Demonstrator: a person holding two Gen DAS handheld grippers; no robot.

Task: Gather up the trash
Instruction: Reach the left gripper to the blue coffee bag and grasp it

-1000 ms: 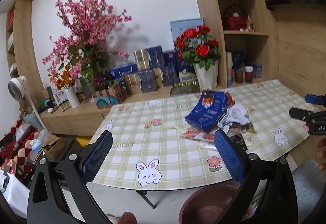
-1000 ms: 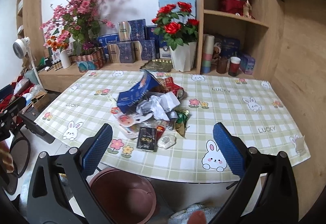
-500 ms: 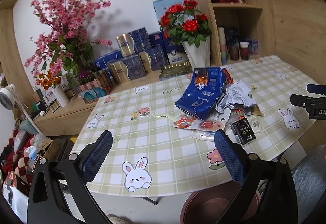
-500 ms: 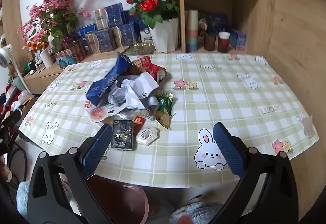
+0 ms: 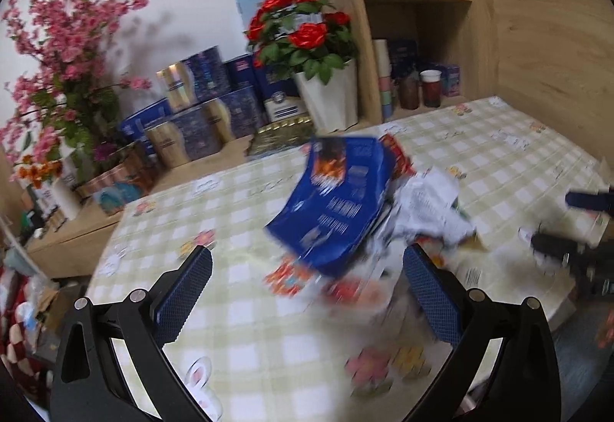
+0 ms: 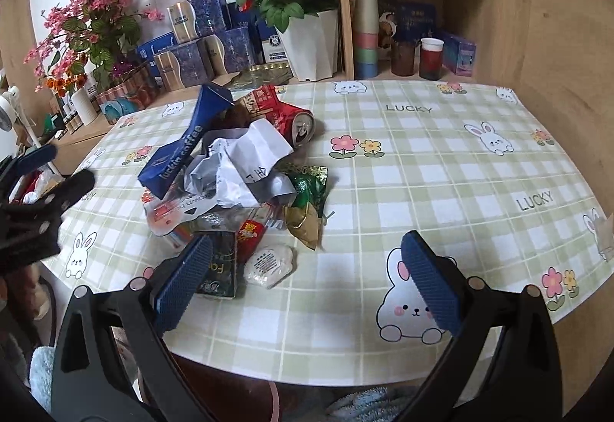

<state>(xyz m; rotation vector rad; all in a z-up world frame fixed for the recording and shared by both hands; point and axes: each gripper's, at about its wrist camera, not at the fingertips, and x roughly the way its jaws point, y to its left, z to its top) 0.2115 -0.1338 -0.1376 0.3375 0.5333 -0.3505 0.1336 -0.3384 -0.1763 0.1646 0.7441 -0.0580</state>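
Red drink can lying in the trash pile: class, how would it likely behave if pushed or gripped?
The red drink can lies on its side, so a push would probably roll it. Its opened top suggests it is empty and light. Thin metal walls may dent under a tight squeeze.

right tongs (image 6: pixel 307 283) agape, empty | trash pile (image 6: pixel 234 184) on table (image 6: pixel 441 168) (black packet (image 6: pixel 219 268) nearest)

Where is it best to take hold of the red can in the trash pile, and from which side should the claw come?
Grip the red can across its round body, just behind the open top. It lies on its side with the top facing the bare tablecloth; crumpled paper crowds the other side. So the right claw probably best approaches from the right.
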